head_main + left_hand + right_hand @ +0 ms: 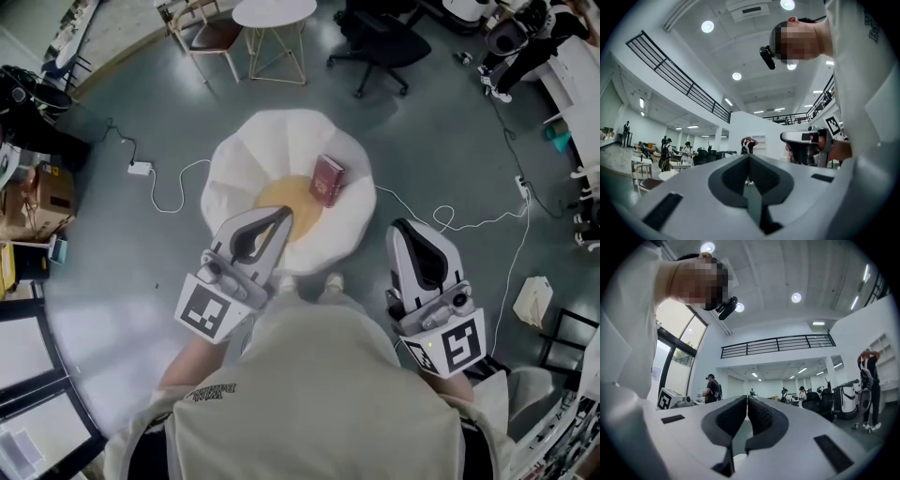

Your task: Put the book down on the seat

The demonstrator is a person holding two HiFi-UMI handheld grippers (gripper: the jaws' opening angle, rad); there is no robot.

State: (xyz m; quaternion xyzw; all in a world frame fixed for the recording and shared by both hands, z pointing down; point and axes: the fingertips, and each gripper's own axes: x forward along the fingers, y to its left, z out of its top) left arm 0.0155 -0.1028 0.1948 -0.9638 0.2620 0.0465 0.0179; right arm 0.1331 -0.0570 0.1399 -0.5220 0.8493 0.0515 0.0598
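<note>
The book lies on the seat, right of its yellow centre, long axis pointing away from the person. The left gripper and right gripper hover short of it, jaws together and empty, the left nearer.

We hold both grippers out low in front of our chest. In the head view, our left gripper sits just left of centre, its nose aimed toward one o'clock. Its jaws lie together with nothing between them. The left marker cube rides at its rear, toward seven o'clock, and our bare left forearm runs back from there to our body. Our right gripper sits at four o'clock, well apart from the other, its nose aimed near twelve. The right marker cube sits behind it toward five o'clock. Its jaws are pressed together too, holding nothing.
</note>
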